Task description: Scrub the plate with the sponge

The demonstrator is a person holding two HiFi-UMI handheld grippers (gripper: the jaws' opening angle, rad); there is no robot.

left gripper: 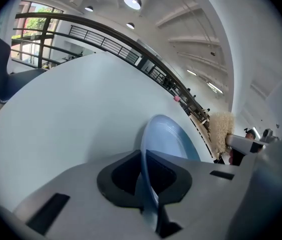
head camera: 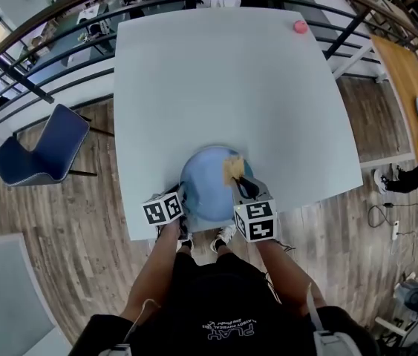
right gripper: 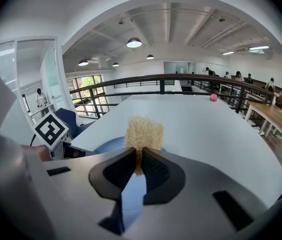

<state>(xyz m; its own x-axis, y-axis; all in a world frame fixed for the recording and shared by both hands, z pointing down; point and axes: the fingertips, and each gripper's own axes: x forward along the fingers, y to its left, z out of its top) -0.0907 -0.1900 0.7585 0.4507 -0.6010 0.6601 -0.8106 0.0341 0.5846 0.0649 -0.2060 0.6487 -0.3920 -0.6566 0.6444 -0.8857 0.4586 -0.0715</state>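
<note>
hand-held gripper left (left gripper: 144,156) clamped on plate (left gripper: 172,136) rim | hand-held gripper right (right gripper: 139,154) pinching sponge (right gripper: 144,132)

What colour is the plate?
The plate is light blue, clearest in the head view.

White table (head camera: 231,73) stands on wood-plank floor (head camera: 60,221). Blue chair (head camera: 41,150) sits at its left, well apart. Dark railing (right gripper: 146,77) runs beyond the far edge. Wooden desk (head camera: 405,80) at right. Round ceiling lamps (right gripper: 134,43) are lit, and windows (right gripper: 88,84) admit daylight at left.
</note>
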